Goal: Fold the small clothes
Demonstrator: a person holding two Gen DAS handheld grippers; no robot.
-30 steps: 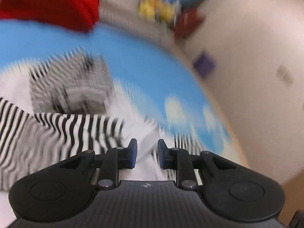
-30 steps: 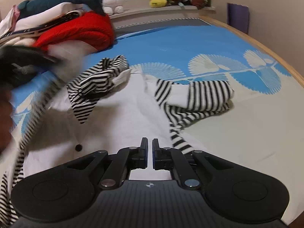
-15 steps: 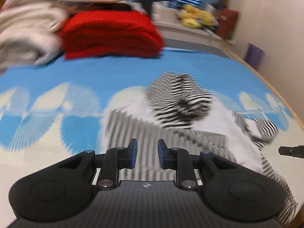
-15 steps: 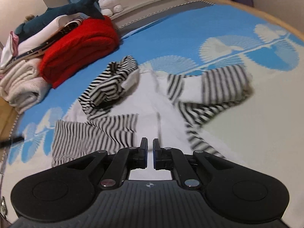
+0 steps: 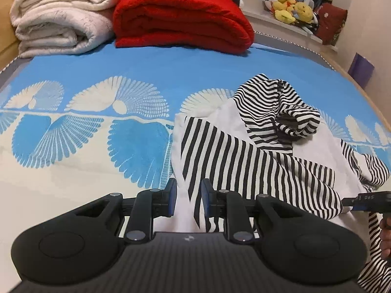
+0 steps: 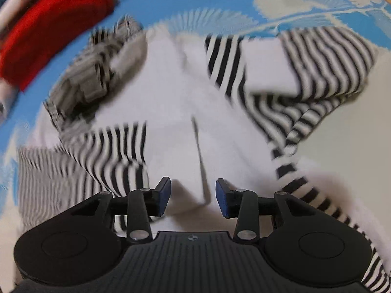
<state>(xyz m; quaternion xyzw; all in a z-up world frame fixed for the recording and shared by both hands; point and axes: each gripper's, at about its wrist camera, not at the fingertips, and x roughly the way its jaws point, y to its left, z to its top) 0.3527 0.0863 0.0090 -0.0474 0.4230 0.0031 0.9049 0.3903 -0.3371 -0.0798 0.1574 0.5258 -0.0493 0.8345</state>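
Blue bedding (image 5: 151,73) printed with cream fan shapes covered the bed beneath my two grippers, and along its far edge I saw a folded red blanket (image 5: 180,17) beside a rolled white blanket (image 5: 58,22). Yellow plush toys (image 5: 290,9) sat on the window ledge behind them.

On the bedding lay the small garment (image 5: 234,131), a white top with black-and-white striped sleeves and a striped hood. It was spread out but rumpled. In the left wrist view, one striped sleeve was folded diagonally across the white body, and the hood was bunched at the far end, toward the blankets. In the right wrist view, which was smeared by motion, the other striped sleeve lay crumpled to the right of the body, and a seam or front edge ran down the white middle toward my jaws.

My left gripper (image 5: 189,200) hung over the near left edge of the garment with a narrow gap between its blue pads; white and striped cloth showed through the gap, but I could not see the pads pressing on it. My right gripper (image 6: 193,200) pointed down at the white body, its jaws having just been opening, now moderately apart with nothing clamped between them; cloth only showed below the gap. At the right edge of the left view I also saw a dark part of that gripper and some fingers (image 5: 386,239) over the garment's near right side.
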